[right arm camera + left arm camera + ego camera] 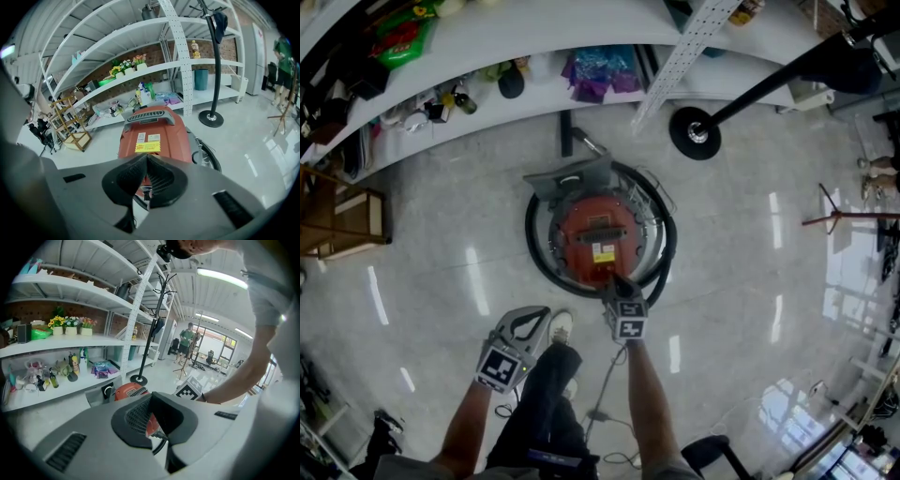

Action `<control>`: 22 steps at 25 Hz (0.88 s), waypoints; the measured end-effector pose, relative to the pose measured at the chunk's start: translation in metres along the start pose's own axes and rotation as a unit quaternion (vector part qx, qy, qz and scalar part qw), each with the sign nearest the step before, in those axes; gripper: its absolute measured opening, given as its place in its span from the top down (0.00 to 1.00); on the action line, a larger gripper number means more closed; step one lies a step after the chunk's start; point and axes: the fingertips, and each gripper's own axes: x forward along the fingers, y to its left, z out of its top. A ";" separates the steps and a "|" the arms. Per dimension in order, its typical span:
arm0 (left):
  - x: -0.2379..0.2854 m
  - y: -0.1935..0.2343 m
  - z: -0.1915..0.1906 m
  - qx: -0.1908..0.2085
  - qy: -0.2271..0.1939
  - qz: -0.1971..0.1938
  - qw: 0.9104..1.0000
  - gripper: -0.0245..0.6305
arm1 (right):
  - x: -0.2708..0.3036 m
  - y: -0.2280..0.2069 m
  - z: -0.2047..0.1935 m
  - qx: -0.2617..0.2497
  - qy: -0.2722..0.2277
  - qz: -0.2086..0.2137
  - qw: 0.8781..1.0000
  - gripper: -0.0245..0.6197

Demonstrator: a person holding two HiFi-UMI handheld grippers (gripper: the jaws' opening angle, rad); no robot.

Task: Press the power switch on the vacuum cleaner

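Standing on the glossy pale floor [750, 244], just ahead of the person: vacuum cleaner [598, 239]. Red moulded-plastic canister, rounded, long axis running away toward the shelves [534, 56]. Grey ribbed carry handle [149, 115] at far end, yellow label [147, 147] mid-top, black hose [534, 248] coiled round. Right tongs [616, 281]: clenched tip to tip, nothing grasped, poised over the canister's near end, body lying straight ahead and below; clearly the nearer tool. Left tongs [536, 315]: likewise clenched and empty, well back beside a white shoe [560, 326]. Power switch not distinguishable; probably at the near end, under the right tips.
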 end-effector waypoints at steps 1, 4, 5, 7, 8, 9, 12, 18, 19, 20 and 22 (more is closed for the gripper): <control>0.000 0.000 0.000 0.000 0.001 0.000 1.000 0.95 | 0.001 0.000 0.000 -0.001 0.001 -0.001 1.000 0.94; -0.001 0.001 0.000 -0.001 0.003 -0.001 1.000 0.95 | 0.004 -0.001 0.002 0.001 -0.002 -0.002 1.000 0.94; -0.001 0.001 0.000 -0.002 0.003 -0.001 1.000 0.95 | 0.006 -0.002 0.001 0.002 -0.001 -0.004 1.000 0.94; 0.001 0.001 0.000 -0.001 0.002 -0.002 1.000 0.95 | 0.009 -0.004 -0.003 0.005 0.005 -0.006 1.000 0.94; 0.001 0.001 0.000 0.001 0.001 -0.002 1.000 0.95 | 0.010 -0.005 -0.005 0.008 0.007 -0.006 1.000 0.94; 0.001 0.002 0.001 0.002 0.000 -0.003 1.000 0.95 | 0.012 -0.005 -0.007 0.012 0.008 -0.005 1.000 0.94; 0.000 0.003 0.002 0.001 -0.003 -0.002 1.000 0.95 | 0.013 -0.005 -0.009 0.018 0.011 -0.004 1.000 0.94; -0.001 0.004 0.000 -0.004 -0.001 0.000 1.000 0.95 | 0.015 -0.010 -0.007 0.015 0.010 -0.008 1.000 0.94; -0.001 0.004 -0.001 -0.005 0.000 0.000 1.000 0.95 | 0.016 -0.009 -0.007 0.013 0.012 -0.009 1.000 0.94; -0.001 0.004 -0.001 -0.005 0.001 0.000 1.000 0.95 | 0.016 -0.009 -0.007 0.012 0.013 -0.009 1.000 0.94; -0.001 0.004 -0.003 -0.005 0.003 0.001 1.000 0.95 | 0.017 -0.010 -0.007 0.010 0.014 -0.012 1.000 0.94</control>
